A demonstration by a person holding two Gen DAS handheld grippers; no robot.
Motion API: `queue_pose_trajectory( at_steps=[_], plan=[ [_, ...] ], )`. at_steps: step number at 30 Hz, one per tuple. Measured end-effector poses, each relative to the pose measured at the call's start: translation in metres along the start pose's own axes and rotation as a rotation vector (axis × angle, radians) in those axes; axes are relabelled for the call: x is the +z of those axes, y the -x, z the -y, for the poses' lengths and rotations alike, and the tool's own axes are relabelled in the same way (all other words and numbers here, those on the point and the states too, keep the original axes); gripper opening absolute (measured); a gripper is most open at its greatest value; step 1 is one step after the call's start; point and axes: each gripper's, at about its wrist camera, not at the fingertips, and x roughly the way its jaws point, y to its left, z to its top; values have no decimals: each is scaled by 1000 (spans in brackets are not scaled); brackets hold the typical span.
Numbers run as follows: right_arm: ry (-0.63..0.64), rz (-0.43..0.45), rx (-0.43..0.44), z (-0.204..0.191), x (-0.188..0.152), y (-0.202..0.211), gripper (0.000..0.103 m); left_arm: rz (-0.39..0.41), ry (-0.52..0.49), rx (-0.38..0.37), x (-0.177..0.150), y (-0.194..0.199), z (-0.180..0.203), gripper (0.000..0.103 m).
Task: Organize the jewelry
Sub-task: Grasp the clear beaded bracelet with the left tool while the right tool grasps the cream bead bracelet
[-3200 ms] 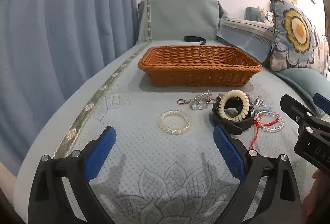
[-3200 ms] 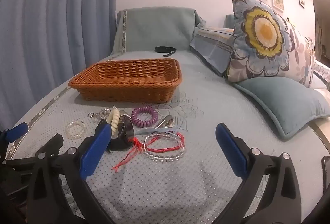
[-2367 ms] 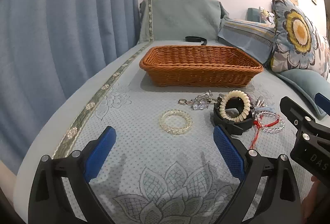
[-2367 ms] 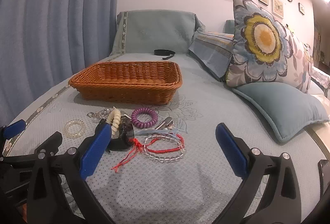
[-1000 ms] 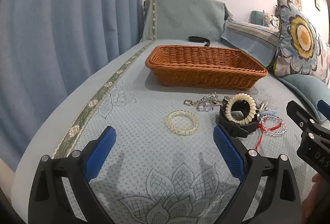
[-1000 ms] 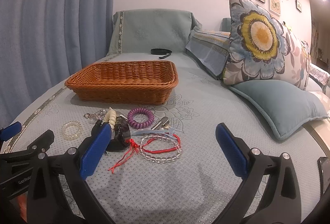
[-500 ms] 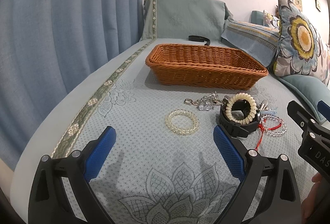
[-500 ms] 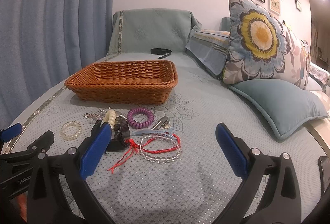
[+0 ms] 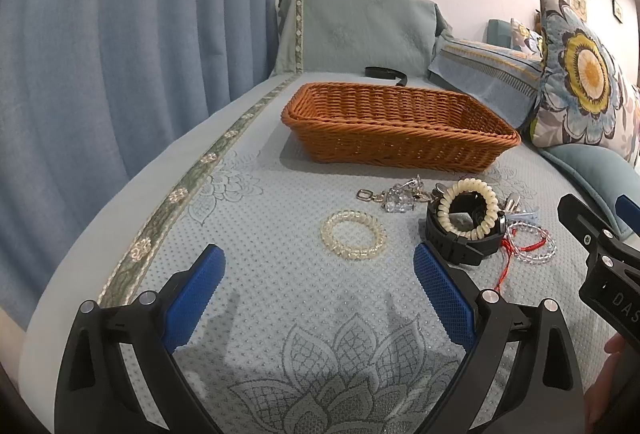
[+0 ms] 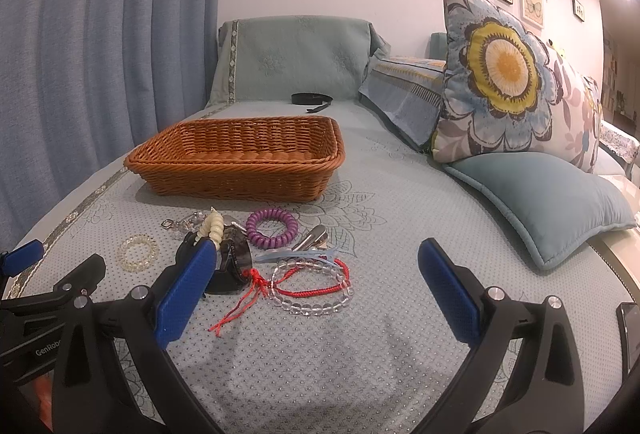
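Observation:
An orange wicker basket stands on the blue-grey sofa cover, with no jewelry visible inside. In front of it lie a clear beaded bracelet, a silver keychain, a cream spiral hair tie on a black watch, a purple spiral hair tie, a hair clip, and a red cord with a clear bead bracelet. My left gripper is open and empty, short of the clear bracelet. My right gripper is open and empty, just short of the red cord bracelet.
A floral cushion and a plain teal cushion lie to the right. A black strap lies behind the basket. Blue curtains hang on the left past the sofa edge.
Both grippers have drifted slightly; the view shifted a little. The jewelry and basket have not moved, and both grippers stay open.

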Motion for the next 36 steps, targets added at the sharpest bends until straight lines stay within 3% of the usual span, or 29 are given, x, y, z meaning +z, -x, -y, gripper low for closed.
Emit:
queue_pose_trajectory(
  at_steps=[6, 12, 14, 18, 22, 23, 28, 36],
  plan=[
    [-53, -75, 30, 17, 4, -12, 93, -62, 28, -56, 6, -14, -16, 91],
    [-33, -155, 50, 27, 4, -24, 77, -102, 25, -131, 18, -31, -24, 85],
    [-11, -169, 49, 30, 5, -27, 69, -126, 28, -155, 20, -39, -26, 77],
    [20, -233, 62, 39, 4, -37, 58, -224, 30, -247, 27, -65, -23, 70],
    [-26, -295, 147, 48, 7, -44, 42, -299, 35, -272, 29, -89, -20, 64],
    [-33, -296, 166, 46, 9, -43, 41, -315, 31, -269, 31, -95, -18, 60],
    [4, -306, 265, 8, 19, -46, 41, -301, 8, -269, 30, -104, -14, 60],
    [83, -287, 266, -41, 28, -65, 41, -296, -2, -254, 30, -102, -15, 56]
  ],
)
